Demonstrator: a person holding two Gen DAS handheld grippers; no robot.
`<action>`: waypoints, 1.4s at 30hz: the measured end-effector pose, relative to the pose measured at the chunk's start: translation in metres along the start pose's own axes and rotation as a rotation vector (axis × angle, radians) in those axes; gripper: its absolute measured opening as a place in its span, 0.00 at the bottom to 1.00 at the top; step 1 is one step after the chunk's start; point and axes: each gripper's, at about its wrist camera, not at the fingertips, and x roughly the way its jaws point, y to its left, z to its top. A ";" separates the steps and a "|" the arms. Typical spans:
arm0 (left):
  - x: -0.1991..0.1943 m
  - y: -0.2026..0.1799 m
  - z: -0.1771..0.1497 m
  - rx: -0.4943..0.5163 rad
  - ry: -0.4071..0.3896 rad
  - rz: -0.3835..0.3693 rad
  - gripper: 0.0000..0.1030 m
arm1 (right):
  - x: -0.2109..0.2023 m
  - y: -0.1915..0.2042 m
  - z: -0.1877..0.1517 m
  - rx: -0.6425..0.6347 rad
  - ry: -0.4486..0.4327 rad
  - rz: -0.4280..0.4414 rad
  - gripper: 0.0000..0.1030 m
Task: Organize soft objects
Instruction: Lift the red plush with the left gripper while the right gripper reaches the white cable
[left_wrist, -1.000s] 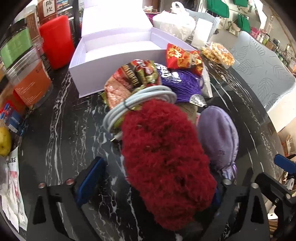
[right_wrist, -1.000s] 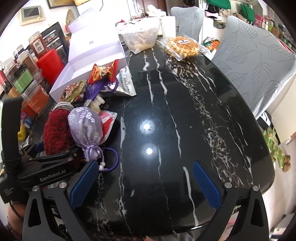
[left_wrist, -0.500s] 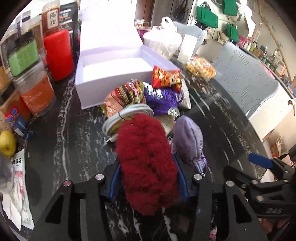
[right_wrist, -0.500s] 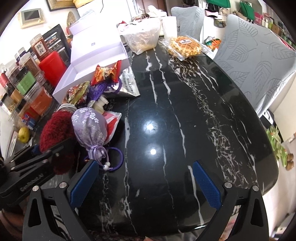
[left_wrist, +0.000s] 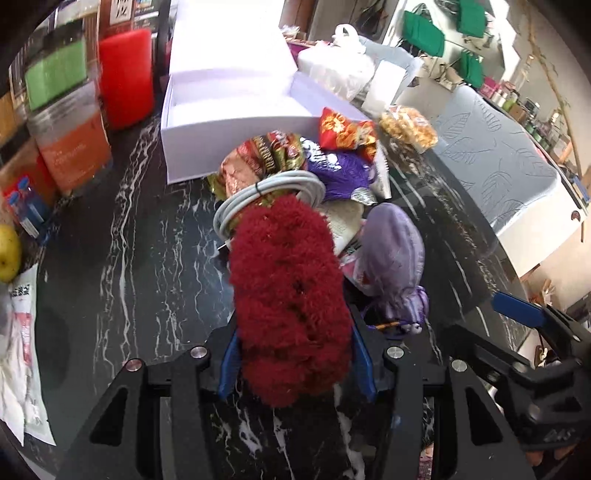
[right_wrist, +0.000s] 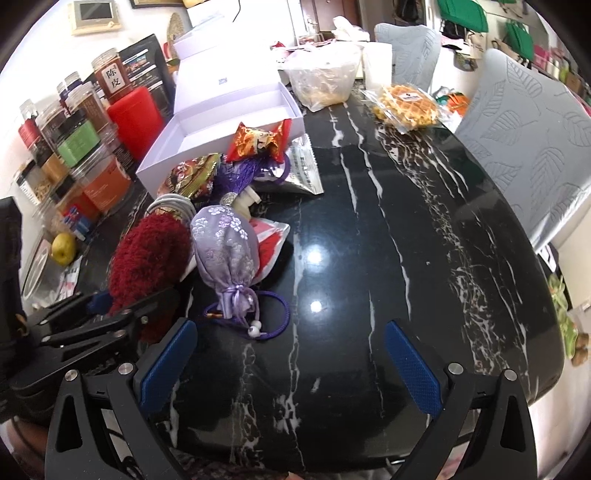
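Between my left gripper's (left_wrist: 295, 363) blue pads: one red fuzzy bundle (left_wrist: 291, 295), soft and shaggy, clamped on both flanks near its lower end. The pile bulges out above and below the pads, so I judge the hold firm but cushioned. From the right wrist view the same bundle (right_wrist: 147, 258) sits at the far left, with the left gripper's black frame under it.

Just right of the held bundle: one lilac drawstring pouch (left_wrist: 395, 258), flowered fabric, cord and beads trailing toward me, lying on the black marble table (right_wrist: 369, 258).

Ahead of the pads, touching the bundle's far end: a coil of white cable (left_wrist: 266, 192). Beyond it lies a heap of snack packets (left_wrist: 266, 158), and past those stands one white box (left_wrist: 221, 122), lid up, its interior bare.

My right gripper (right_wrist: 291, 365): jaws spread wide, nothing between them, hovering over bare table just right of the pouch.

Step in hand, as I judge it: pickup of the red bundle, grip made, carry not yet begun.

Next move calls for: a lift that clears the cable coil and packets without dragging them, then travel forward to the box, likely the destination. The fuzz may snag the cable.
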 end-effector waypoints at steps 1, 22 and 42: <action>0.002 0.000 0.001 -0.001 -0.001 0.003 0.49 | 0.000 -0.001 0.000 0.002 -0.001 -0.003 1.00; -0.016 0.003 0.003 0.029 -0.086 0.012 0.29 | 0.001 0.000 -0.003 -0.007 -0.007 -0.007 1.00; -0.071 0.070 -0.005 -0.089 -0.201 0.161 0.29 | 0.013 0.077 0.027 -0.200 -0.102 0.166 1.00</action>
